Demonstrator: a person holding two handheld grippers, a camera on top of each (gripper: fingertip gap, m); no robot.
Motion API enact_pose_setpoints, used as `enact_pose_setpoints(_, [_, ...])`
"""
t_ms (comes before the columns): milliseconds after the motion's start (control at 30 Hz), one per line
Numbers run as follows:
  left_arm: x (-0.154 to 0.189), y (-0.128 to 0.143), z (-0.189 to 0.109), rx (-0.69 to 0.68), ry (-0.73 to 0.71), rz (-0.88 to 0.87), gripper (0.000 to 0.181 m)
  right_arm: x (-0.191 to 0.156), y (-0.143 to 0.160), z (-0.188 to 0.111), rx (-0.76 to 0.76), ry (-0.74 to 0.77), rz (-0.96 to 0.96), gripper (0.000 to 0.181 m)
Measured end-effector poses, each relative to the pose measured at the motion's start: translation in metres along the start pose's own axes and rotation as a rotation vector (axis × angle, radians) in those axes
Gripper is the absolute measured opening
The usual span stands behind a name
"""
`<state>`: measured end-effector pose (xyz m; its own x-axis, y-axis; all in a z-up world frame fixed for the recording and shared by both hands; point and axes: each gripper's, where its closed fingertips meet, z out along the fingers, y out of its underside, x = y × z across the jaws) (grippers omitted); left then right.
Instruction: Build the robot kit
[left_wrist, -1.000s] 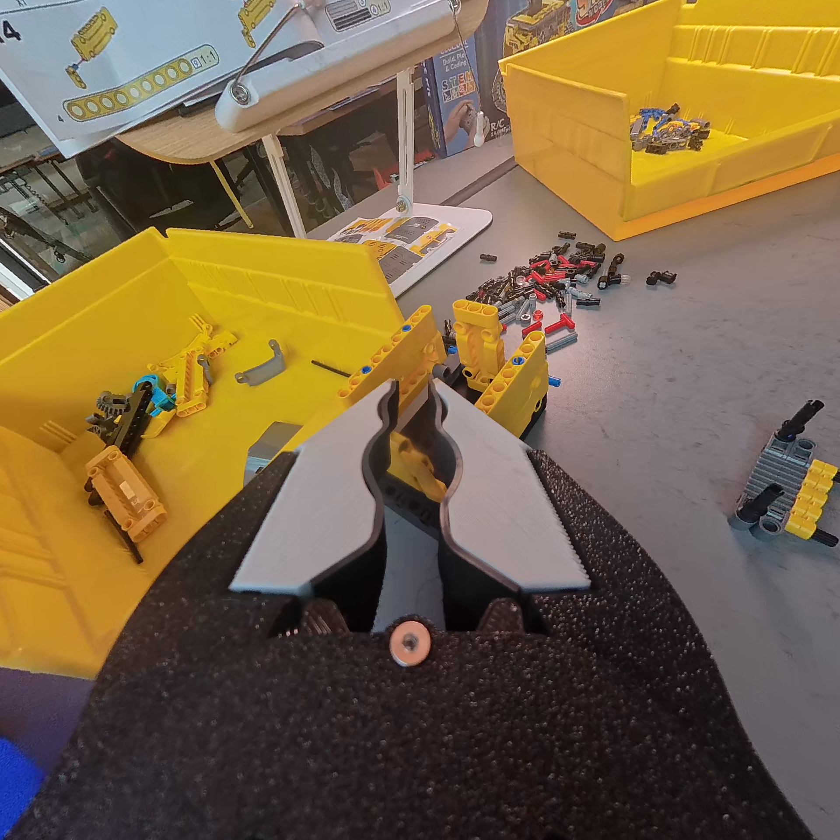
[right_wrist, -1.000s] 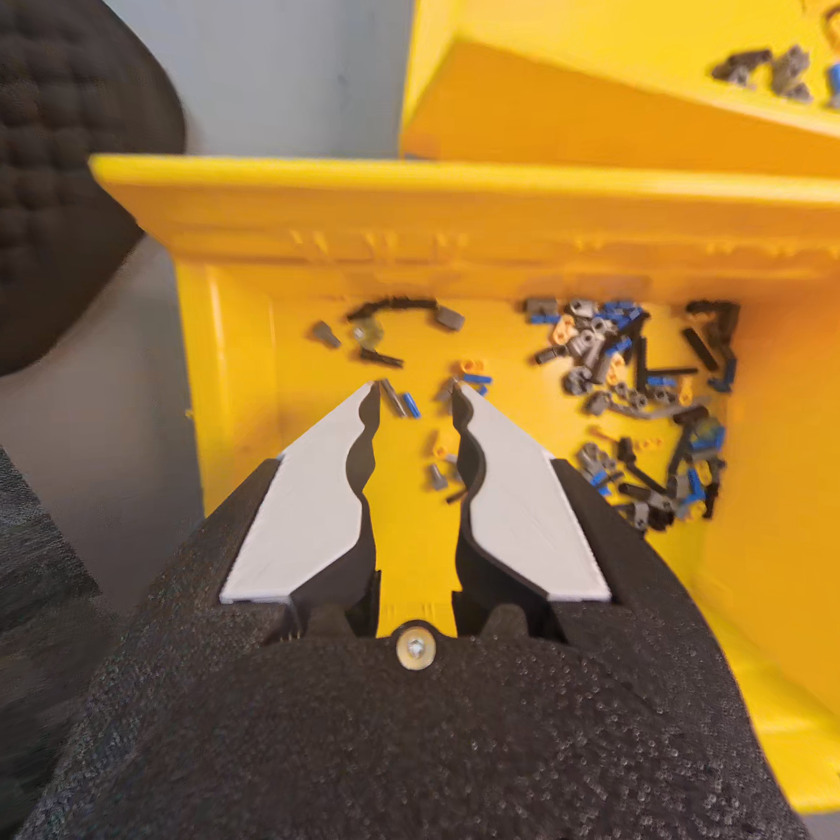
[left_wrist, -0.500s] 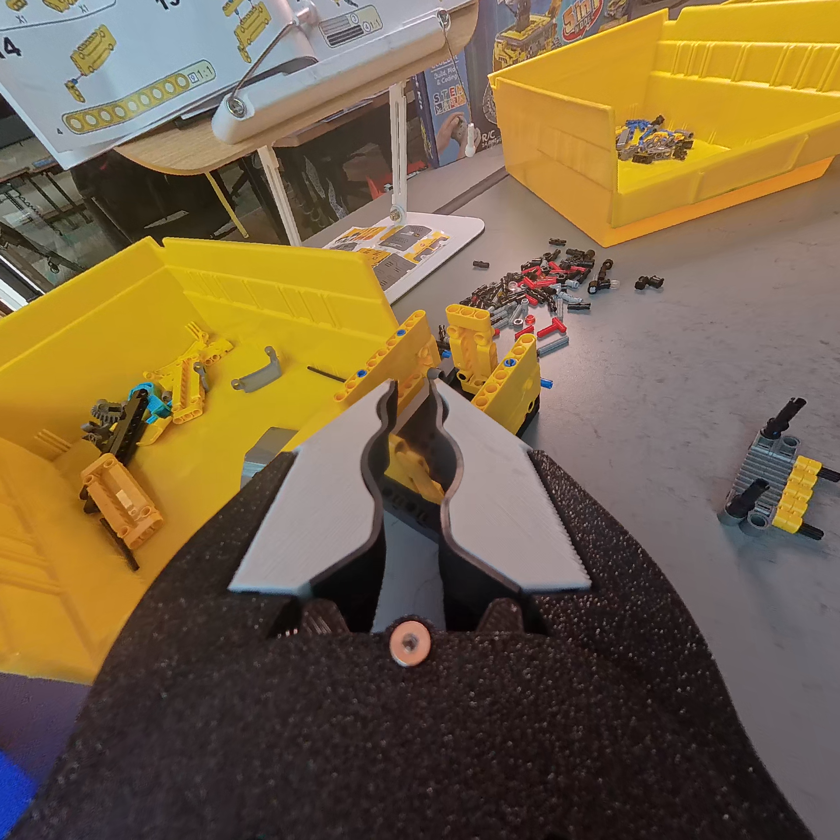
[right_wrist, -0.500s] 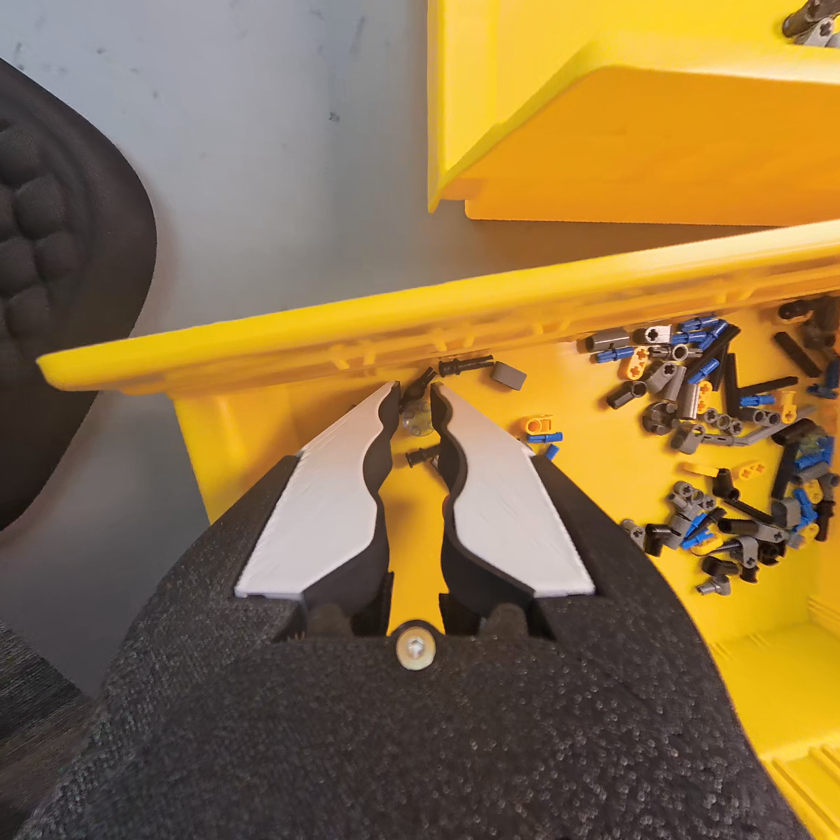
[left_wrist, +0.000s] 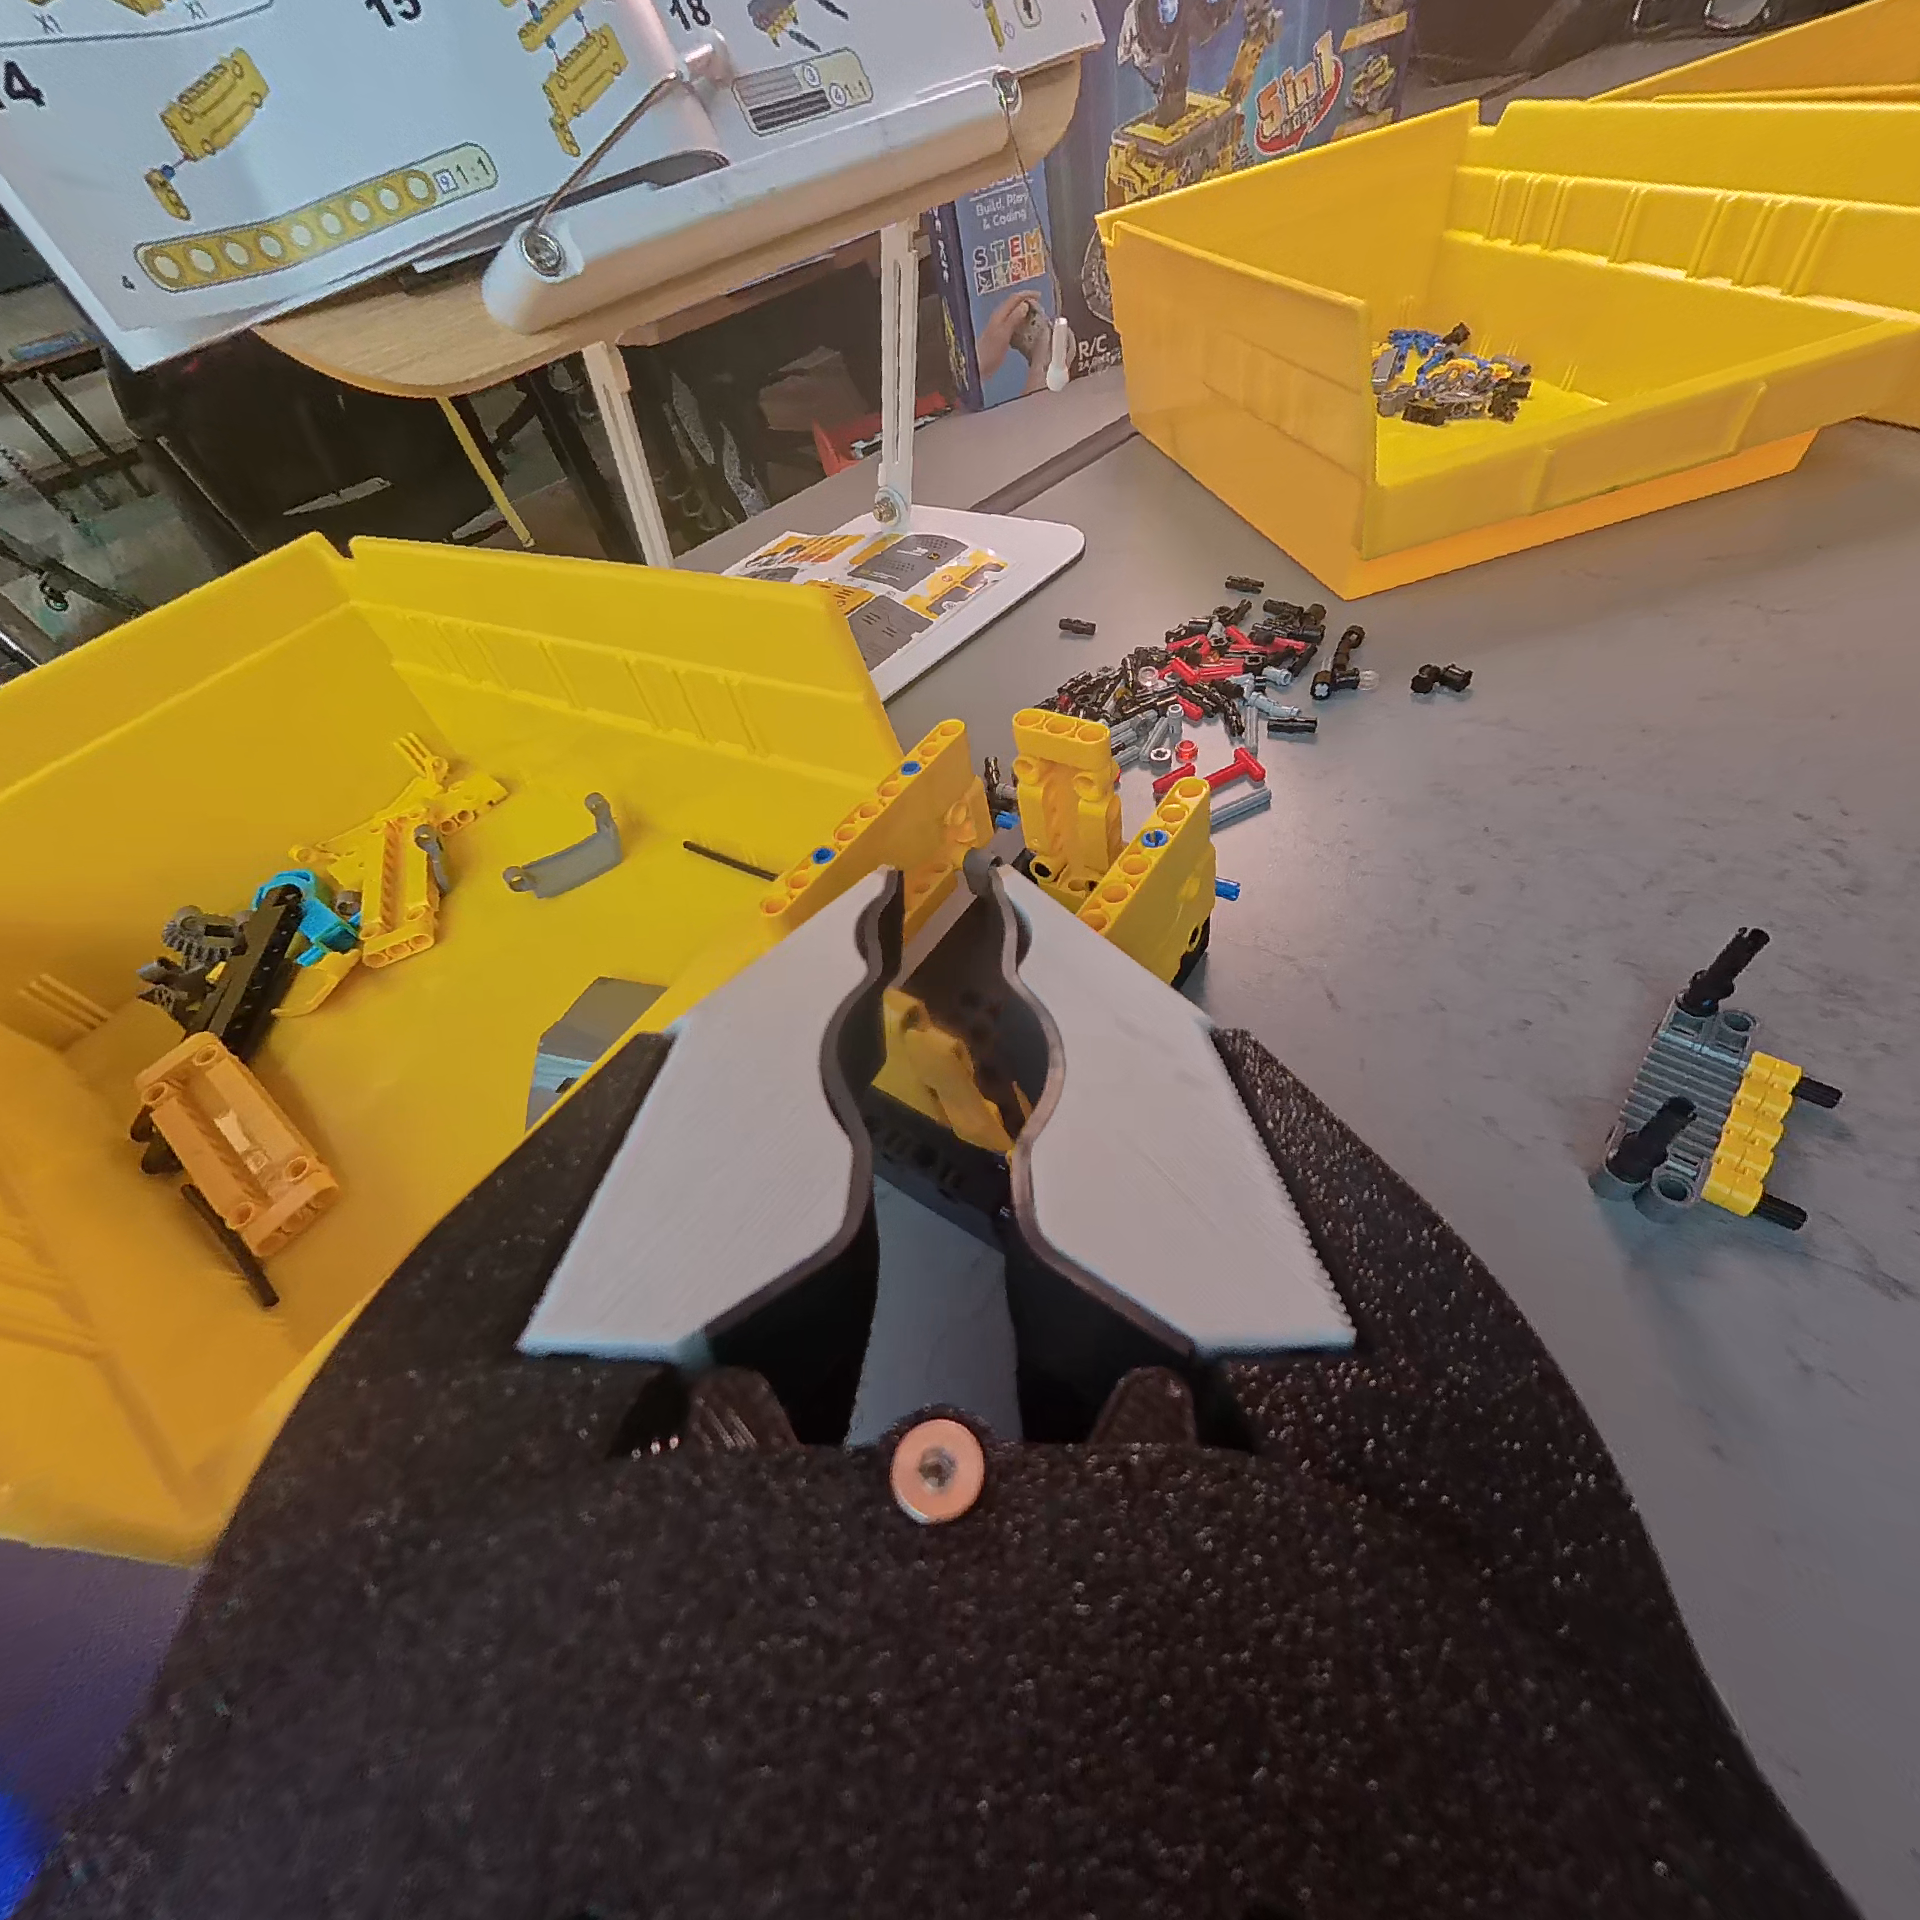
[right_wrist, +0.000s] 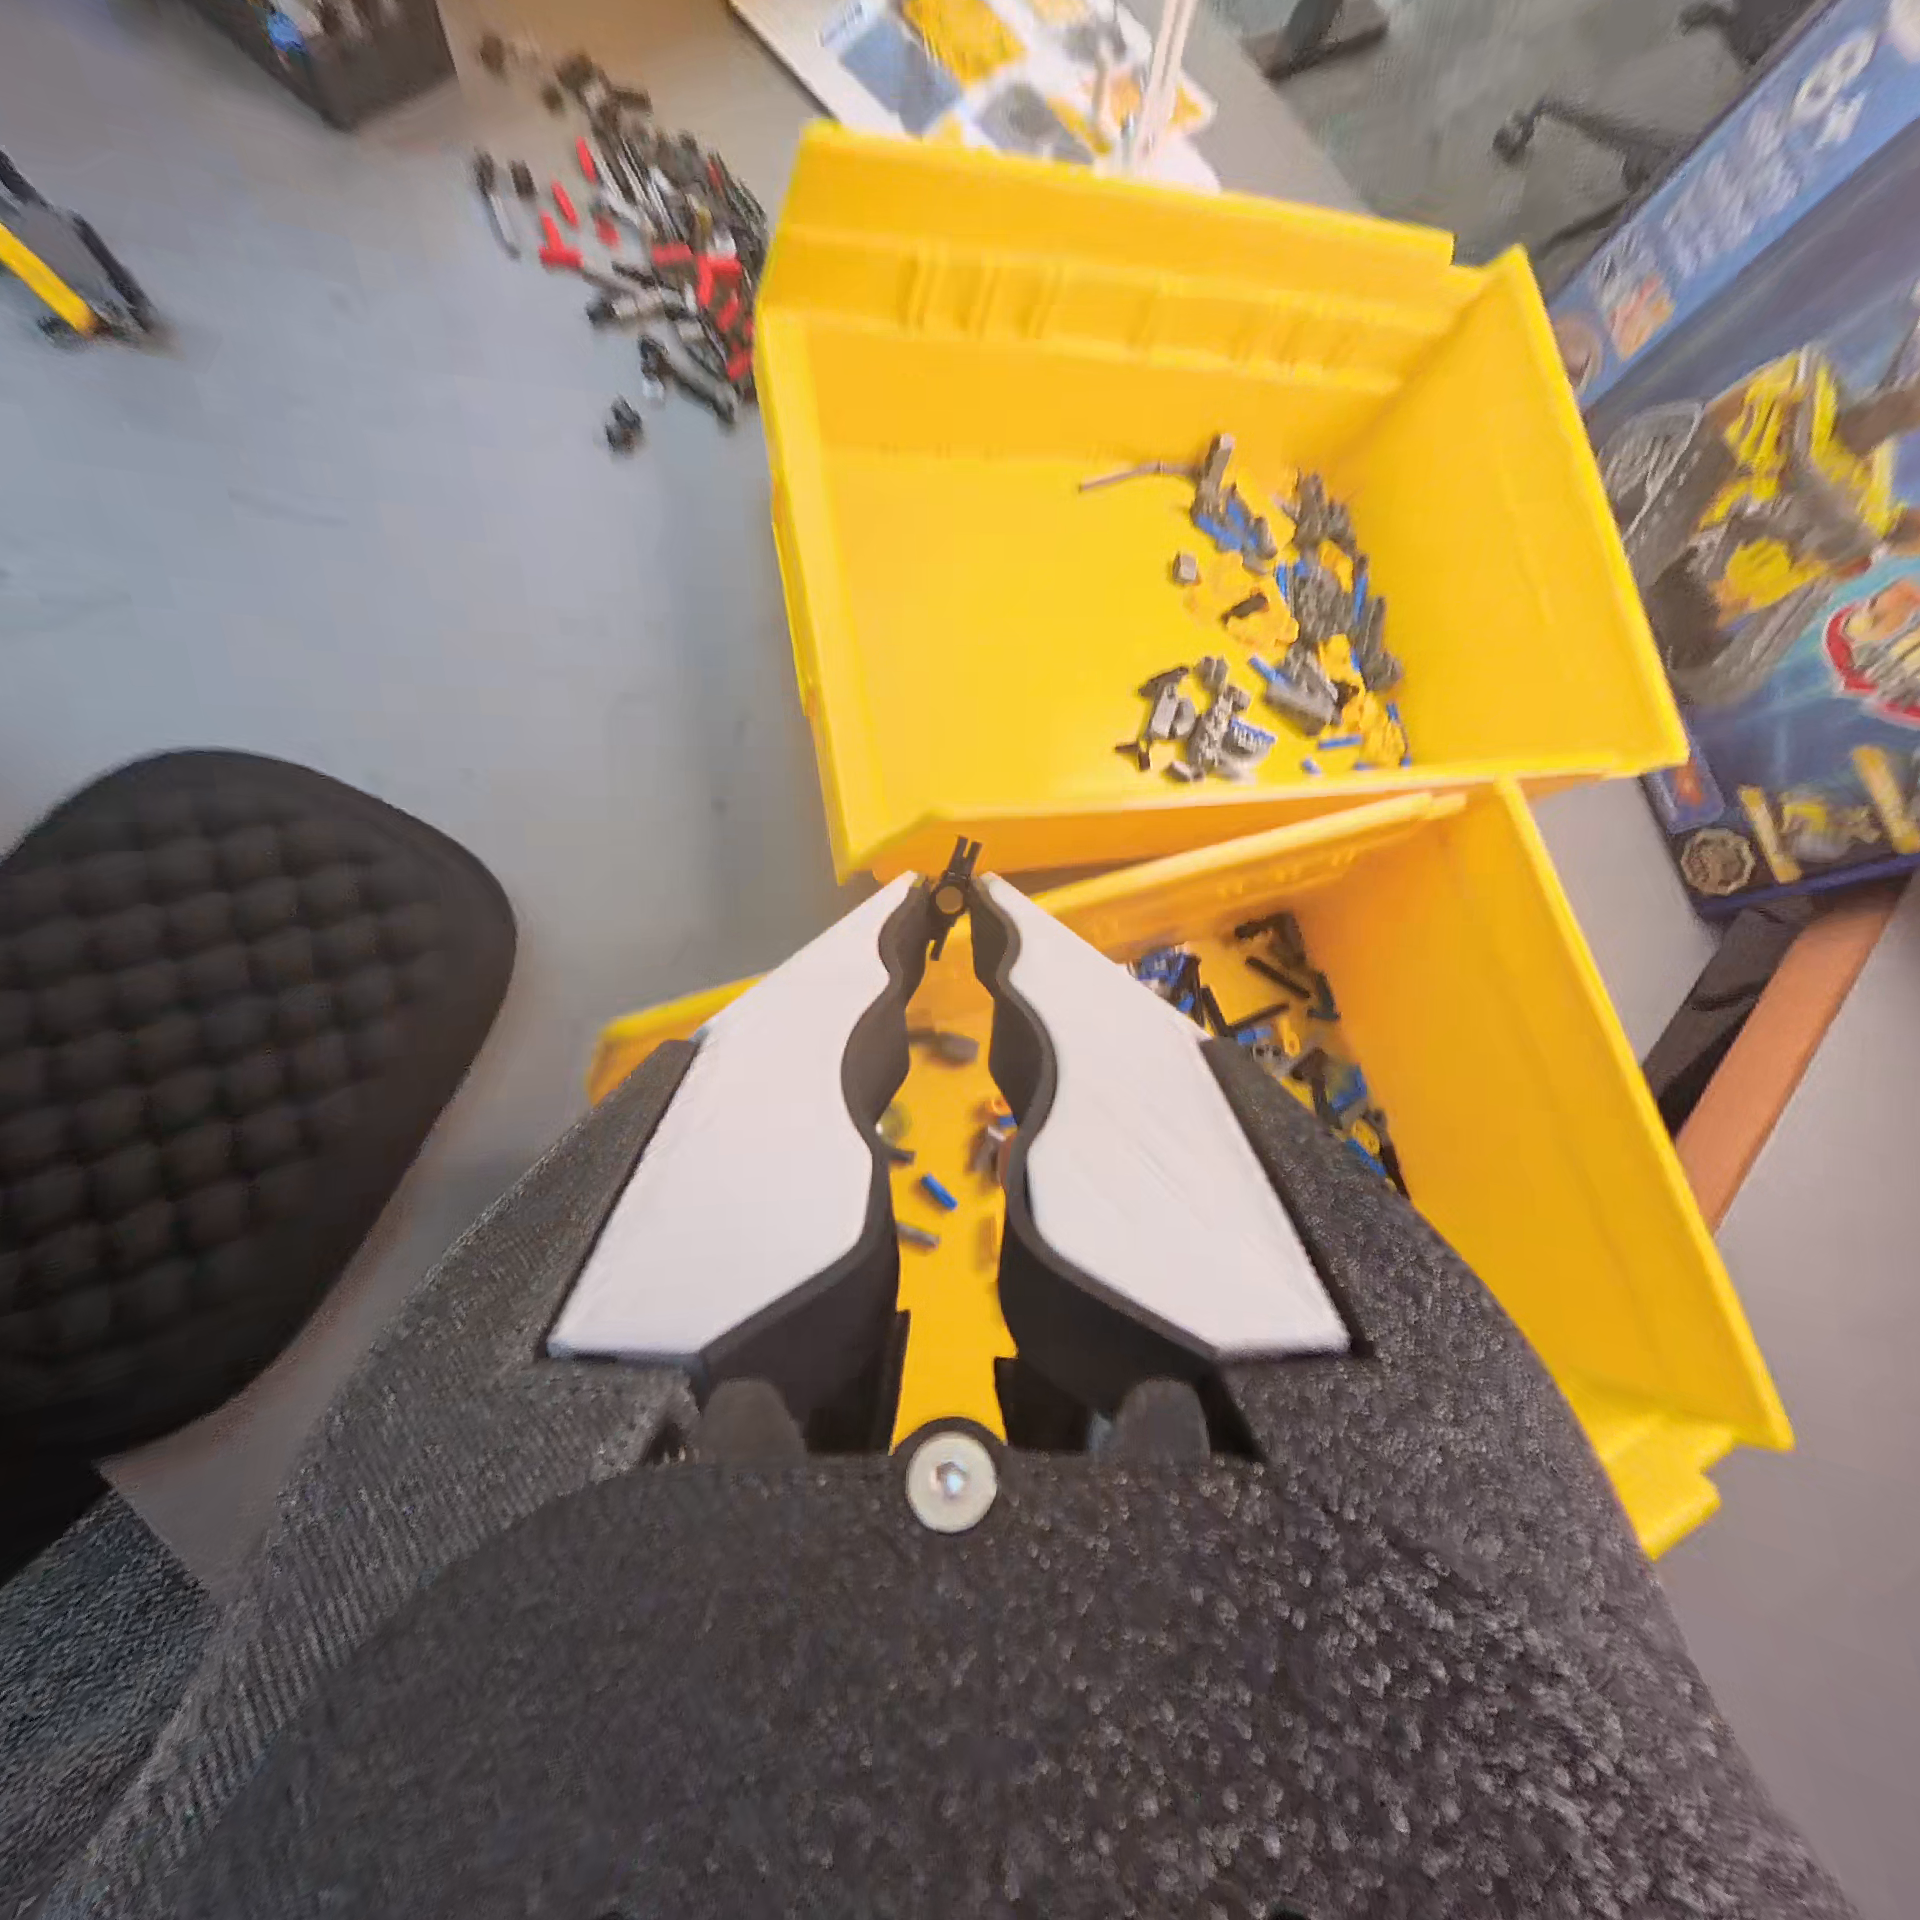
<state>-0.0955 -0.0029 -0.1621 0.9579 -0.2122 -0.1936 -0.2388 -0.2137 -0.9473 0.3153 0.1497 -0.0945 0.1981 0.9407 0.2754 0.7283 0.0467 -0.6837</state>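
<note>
My left gripper (left_wrist: 943, 883) is shut on a yellow and black brick-built model (left_wrist: 1091, 862) that rests on the grey table beside a yellow bin (left_wrist: 623, 665). Yellow perforated beams stick up beyond the fingertips. My right gripper (right_wrist: 948, 891) is shut on a small black pin (right_wrist: 954, 891), held up above a yellow bin (right_wrist: 1538, 1091) of small dark and blue parts. A second yellow bin (right_wrist: 987, 582) with a heap of parts lies just beyond it.
A pile of small black, red and grey pins (left_wrist: 1216, 686) lies on the table. A grey and yellow subassembly (left_wrist: 1704, 1091) sits at the right. An instruction sheet on a white stand (left_wrist: 894, 436) stands behind. A black cushioned seat (right_wrist: 208, 1039) and a toy box (right_wrist: 1766, 468) are near. Tip to tip, the grippers are about 45 cm apart. To the black cushioned seat (right_wrist: 208, 1039): right tips about 20 cm, left tips about 40 cm.
My right gripper closed on a black pin in the bin and lifted it well above the bins. My left gripper kept its hold and shifted only slightly.
</note>
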Motion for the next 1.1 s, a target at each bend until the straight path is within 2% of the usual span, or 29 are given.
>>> enact_pose_setpoints(100, [-0.002,-0.005,-0.004,0.035,-0.006,-0.009,0.015,-0.039,-0.048,0.010,0.052,-0.071,-0.063,0.007])
enact_pose_setpoints(200, [-0.004,-0.011,-0.010,0.076,-0.010,-0.025,0.018,-0.091,-0.076,0.046,0.038,-0.183,-0.144,0.007])
enact_pose_setpoints(367, [-0.010,-0.018,-0.026,0.105,-0.010,-0.088,0.021,-0.162,-0.082,0.126,-0.059,-0.344,-0.237,0.007])
enact_pose_setpoints(500, [-0.016,-0.026,-0.041,0.160,-0.004,-0.168,0.023,-0.200,-0.076,0.168,-0.128,-0.413,-0.314,0.007])
enact_pose_setpoints(633, [-0.017,-0.034,-0.050,0.217,0.011,-0.223,0.029,-0.217,-0.076,0.185,-0.161,-0.435,-0.337,0.007])
enact_pose_setpoints(833, [-0.019,-0.044,-0.060,0.269,0.005,-0.257,0.047,-0.221,-0.077,0.190,-0.191,-0.438,-0.330,0.007])
enact_pose_setpoints(1100, [-0.007,-0.044,-0.061,0.259,0.053,-0.261,0.063,-0.221,-0.071,0.195,-0.213,-0.407,-0.326,0.009])
